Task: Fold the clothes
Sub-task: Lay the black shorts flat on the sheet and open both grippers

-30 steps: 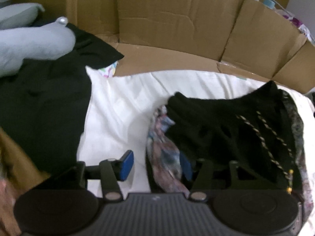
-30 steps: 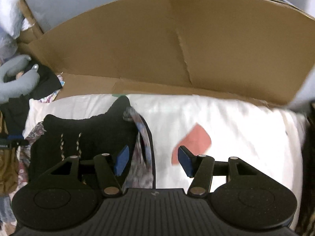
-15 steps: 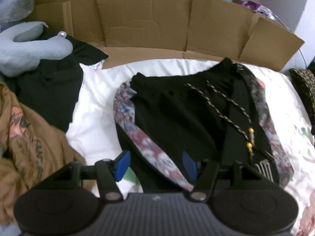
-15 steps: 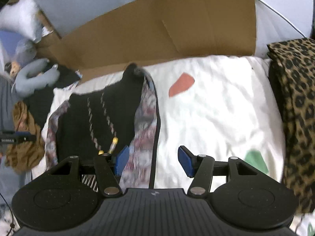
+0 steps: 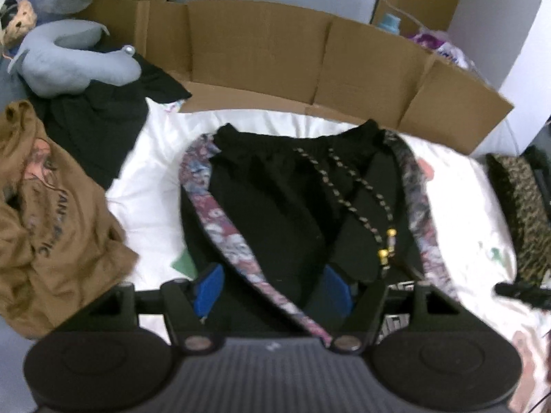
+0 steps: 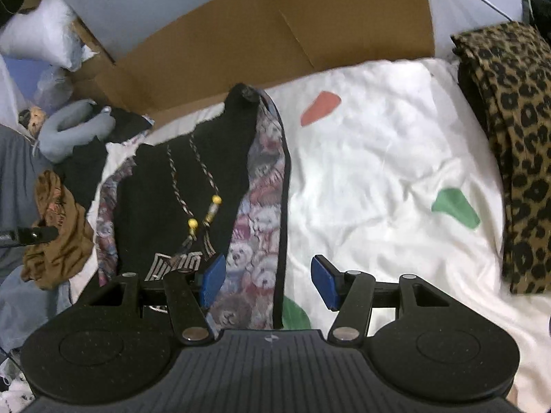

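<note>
left gripper (image 5: 273, 284) opening over shorts (image 5: 275, 206); right gripper (image 6: 268, 280) open

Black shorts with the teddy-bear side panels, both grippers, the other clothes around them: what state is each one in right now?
Black shorts with teddy-bear side panels: spread flat on the white sheet, unfolded.
Braided drawstring: loose on the shorts.
Left gripper: jaws opening, shorts below, nothing gripped.
Right gripper: open, holding nothing.
Brown printed T-shirt: crumpled.
Leopard-print garment: folded.
Cardboard box: flattened.
</note>
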The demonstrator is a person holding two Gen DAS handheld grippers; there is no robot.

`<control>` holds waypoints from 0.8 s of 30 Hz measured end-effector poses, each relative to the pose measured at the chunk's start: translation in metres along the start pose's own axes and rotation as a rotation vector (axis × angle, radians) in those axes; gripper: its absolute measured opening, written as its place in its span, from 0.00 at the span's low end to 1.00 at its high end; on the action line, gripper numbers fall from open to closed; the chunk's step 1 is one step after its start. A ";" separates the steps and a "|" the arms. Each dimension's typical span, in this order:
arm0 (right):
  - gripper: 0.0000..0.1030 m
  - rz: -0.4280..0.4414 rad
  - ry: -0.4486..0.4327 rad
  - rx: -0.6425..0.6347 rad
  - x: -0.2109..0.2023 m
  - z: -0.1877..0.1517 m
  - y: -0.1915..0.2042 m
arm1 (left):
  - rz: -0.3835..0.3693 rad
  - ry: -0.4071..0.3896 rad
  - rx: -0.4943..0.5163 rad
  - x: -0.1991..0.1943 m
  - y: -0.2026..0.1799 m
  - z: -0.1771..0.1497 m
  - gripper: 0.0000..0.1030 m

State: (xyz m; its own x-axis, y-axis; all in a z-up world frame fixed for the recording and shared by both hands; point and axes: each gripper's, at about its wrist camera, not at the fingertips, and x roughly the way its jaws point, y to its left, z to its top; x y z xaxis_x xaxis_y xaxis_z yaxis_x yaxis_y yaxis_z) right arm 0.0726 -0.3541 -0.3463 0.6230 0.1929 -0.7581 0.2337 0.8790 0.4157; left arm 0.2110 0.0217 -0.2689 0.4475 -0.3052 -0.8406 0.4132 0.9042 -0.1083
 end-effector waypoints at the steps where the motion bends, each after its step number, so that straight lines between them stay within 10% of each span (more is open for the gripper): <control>1: 0.60 -0.003 0.007 0.007 0.002 -0.003 -0.001 | 0.007 -0.008 -0.001 0.000 -0.002 -0.002 0.66; 24: 0.60 0.034 0.048 0.015 0.021 -0.044 -0.019 | 0.003 0.032 -0.084 0.019 -0.017 -0.023 0.66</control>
State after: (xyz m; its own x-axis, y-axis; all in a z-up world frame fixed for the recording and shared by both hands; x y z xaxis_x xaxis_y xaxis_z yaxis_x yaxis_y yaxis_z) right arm 0.0486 -0.3478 -0.3927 0.5941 0.2436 -0.7666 0.2245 0.8650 0.4488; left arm 0.1942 0.0071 -0.2947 0.4223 -0.2942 -0.8574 0.3430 0.9274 -0.1493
